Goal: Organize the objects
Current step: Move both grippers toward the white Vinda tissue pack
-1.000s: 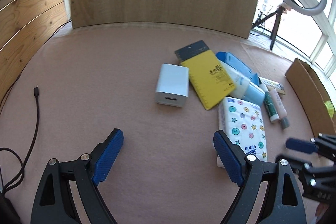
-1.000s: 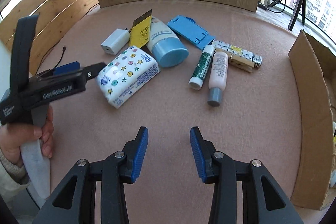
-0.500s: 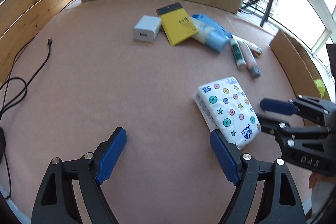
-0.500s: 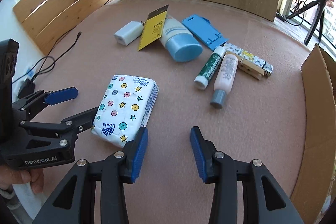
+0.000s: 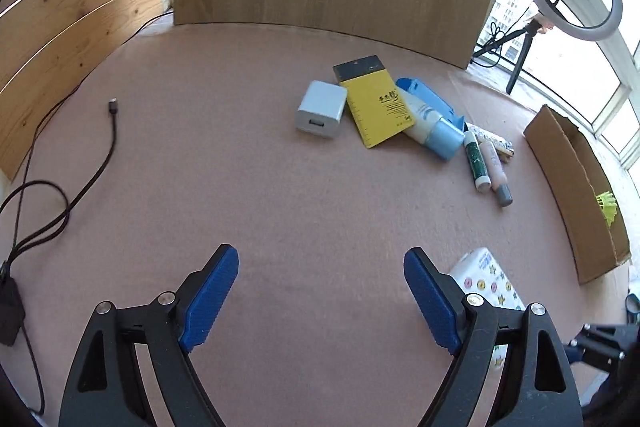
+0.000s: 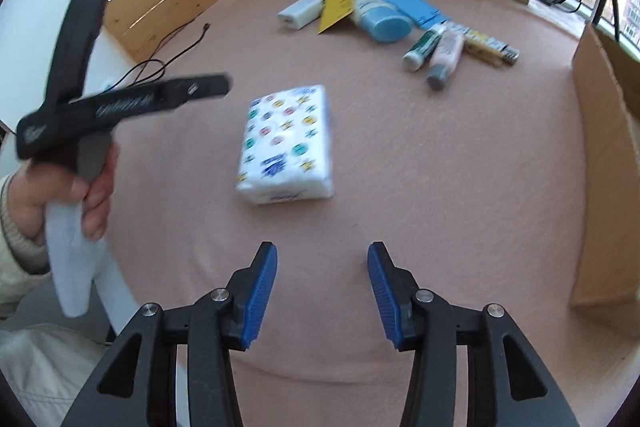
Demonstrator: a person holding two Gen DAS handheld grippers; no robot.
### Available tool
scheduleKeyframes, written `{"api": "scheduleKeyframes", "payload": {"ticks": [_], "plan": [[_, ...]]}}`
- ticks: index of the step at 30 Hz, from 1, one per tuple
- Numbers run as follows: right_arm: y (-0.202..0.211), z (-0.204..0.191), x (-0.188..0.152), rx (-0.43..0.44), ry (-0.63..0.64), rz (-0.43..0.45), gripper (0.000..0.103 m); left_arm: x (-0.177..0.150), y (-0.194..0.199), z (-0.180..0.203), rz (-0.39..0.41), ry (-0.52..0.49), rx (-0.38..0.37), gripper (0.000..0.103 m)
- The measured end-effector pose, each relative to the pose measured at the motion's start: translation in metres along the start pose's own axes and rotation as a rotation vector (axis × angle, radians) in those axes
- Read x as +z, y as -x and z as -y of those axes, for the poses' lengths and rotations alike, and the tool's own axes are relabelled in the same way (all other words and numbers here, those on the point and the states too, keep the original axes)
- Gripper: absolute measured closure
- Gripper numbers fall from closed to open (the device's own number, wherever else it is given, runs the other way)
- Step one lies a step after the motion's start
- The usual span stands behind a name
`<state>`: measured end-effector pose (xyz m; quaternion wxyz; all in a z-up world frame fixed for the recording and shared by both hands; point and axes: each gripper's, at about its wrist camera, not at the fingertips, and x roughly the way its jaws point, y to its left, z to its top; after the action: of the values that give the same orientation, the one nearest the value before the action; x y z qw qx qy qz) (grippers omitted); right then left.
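Tissue pack (image 6: 286,143): star-and-dot printed wrapper, flat on the pink desk (image 6: 440,163), apart from the clutter beyond, just ahead of the right gripper (image 6: 322,293), whose jaws are opening with nothing between them. Left gripper (image 5: 320,295): jaws wide, empty. Advised: straddle the pack's narrow width, close evenly, carry to the cardboard box (image 6: 604,155).

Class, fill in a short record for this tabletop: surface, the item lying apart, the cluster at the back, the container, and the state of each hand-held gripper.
surface: pink table cover
item apart: tissue pack, lying flat, held by nothing
back cluster: white charger, yellow notepad, blue-capped tube, green tube, pink tube
container: cardboard box, at the right edge
left hand-held gripper: opening, nothing between its jaws
right hand-held gripper: opening, nothing between its jaws
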<state>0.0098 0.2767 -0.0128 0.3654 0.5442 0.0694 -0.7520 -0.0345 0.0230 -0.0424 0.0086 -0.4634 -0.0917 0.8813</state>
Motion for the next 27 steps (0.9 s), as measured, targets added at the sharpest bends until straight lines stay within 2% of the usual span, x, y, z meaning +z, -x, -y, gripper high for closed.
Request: {"api": "scheduleKeyframes", "payload": {"ticks": [5,8,10,12,15,17,19,23,27], "plan": [[-0.007,-0.011,0.015,-0.025,-0.118,0.065,0.056,-0.008,-0.018,0.027,-0.038,-0.163,-0.037,0.014],[-0.005,-0.005,0.022,-0.118,-0.088,0.077,0.056,-0.024,-0.007,0.031,-0.041,-0.198,-0.054,0.014],[0.0,0.009,0.022,-0.128,-0.098,0.083,0.056,-0.037,-0.001,0.032,-0.054,-0.187,-0.065,0.014],[0.005,0.023,0.022,-0.155,-0.086,0.085,0.056,-0.049,0.006,0.039,-0.053,-0.225,-0.076,0.013],[0.008,0.033,0.022,-0.142,-0.029,0.062,0.056,-0.057,0.013,0.044,-0.044,-0.284,-0.069,0.013],[0.011,0.033,0.022,-0.11,0.051,0.046,0.054,-0.056,0.02,0.043,0.001,-0.303,-0.097,0.013],[0.014,0.027,0.023,-0.122,0.173,0.025,0.05,-0.052,0.024,0.044,0.043,-0.344,-0.14,0.012],[0.016,0.01,0.026,-0.168,0.479,-0.032,0.049,-0.04,0.02,0.058,0.09,-0.513,-0.215,0.012],[0.015,-0.006,0.038,-0.168,0.731,-0.075,0.049,-0.03,0.009,0.069,0.074,-0.676,-0.338,0.012]]}}
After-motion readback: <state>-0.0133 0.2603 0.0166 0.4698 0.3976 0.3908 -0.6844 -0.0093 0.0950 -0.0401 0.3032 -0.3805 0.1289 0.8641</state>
